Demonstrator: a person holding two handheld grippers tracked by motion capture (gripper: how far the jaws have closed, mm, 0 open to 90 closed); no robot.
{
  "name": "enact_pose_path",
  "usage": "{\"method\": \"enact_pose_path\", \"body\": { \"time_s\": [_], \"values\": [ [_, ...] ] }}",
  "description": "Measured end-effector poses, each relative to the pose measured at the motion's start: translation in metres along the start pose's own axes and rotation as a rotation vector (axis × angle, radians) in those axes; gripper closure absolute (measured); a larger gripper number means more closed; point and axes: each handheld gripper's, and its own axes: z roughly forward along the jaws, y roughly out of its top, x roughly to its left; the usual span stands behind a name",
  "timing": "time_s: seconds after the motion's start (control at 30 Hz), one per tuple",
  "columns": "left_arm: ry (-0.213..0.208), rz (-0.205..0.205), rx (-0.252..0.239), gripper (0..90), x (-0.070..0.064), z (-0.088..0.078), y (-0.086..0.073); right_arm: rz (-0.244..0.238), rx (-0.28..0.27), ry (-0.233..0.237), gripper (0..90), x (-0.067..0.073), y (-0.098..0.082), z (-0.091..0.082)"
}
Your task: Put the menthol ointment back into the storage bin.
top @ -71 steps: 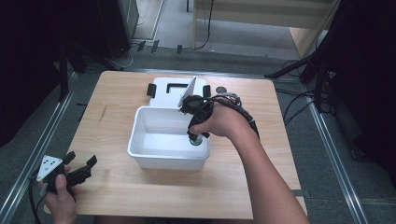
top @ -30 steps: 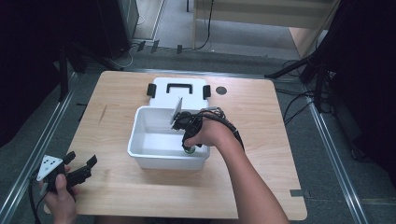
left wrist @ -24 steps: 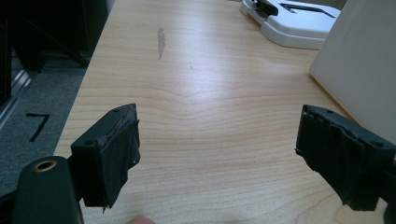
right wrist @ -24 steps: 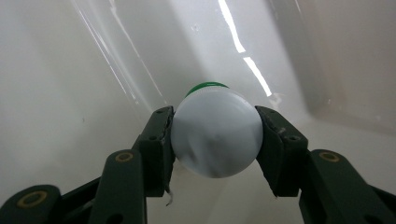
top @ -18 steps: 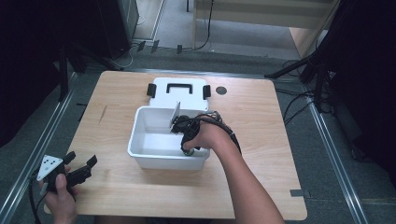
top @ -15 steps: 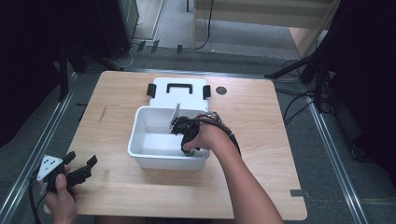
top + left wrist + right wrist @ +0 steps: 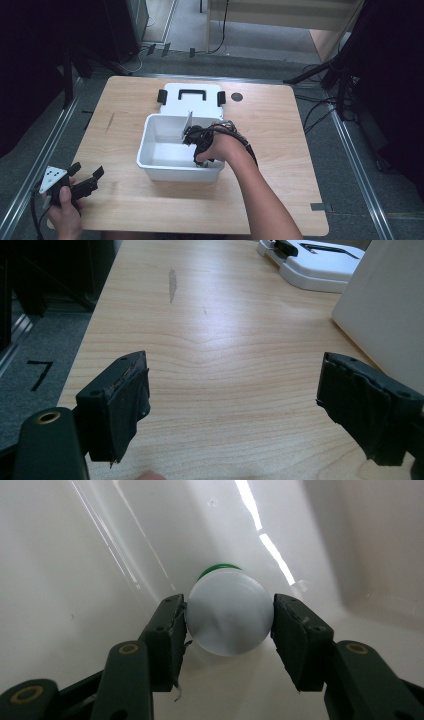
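A white plastic bin (image 7: 150, 150) stands mid-table. My right gripper (image 7: 199, 150) reaches down into its right half. In the right gripper view its jaws (image 7: 227, 620) are shut on a round white cap (image 7: 229, 616) of a small container with a green rim (image 7: 220, 568), close to the bin's floor (image 7: 100, 555). My left gripper (image 7: 85, 182) rests at the table's front left corner, open, with nothing between its pads (image 7: 125, 405); bare wood lies between them.
The bin's white lid (image 7: 190, 99) with black clips and a handle lies flat behind the bin; it also appears as the lid (image 7: 315, 265) in the left gripper view. A dark round hole (image 7: 237, 96) sits right of the lid. The bin wall (image 7: 385, 310) is near my left gripper.
My right gripper has gone from the bin's back right rim down and forward into the bin. The left gripper has stayed put.
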Motion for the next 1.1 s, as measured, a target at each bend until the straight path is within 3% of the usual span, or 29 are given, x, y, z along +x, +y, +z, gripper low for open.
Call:
{"method": "enact_pose_path", "body": {
  "time_s": [0.07,0.4,0.77,1.1],
  "values": [
    [0.000,0.000,0.000,14.0,0.000,0.000,0.000,0.018,-0.023,0.015,47.9,-0.001,-0.001,-0.005],
    [-0.002,-0.001,0.000,14.0,0.001,0.000,0.000,0.014,-0.062,0.022,45.3,0.001,-0.003,-0.028],
    [-0.005,-0.009,0.000,14.0,0.002,0.000,0.000,0.023,-0.095,-0.016,44.5,-0.001,-0.010,-0.069],
    [-0.005,-0.007,0.001,14.0,0.002,0.000,0.000,0.056,-0.115,-0.041,43.6,-0.010,-0.031,-0.088]
  ]
}}
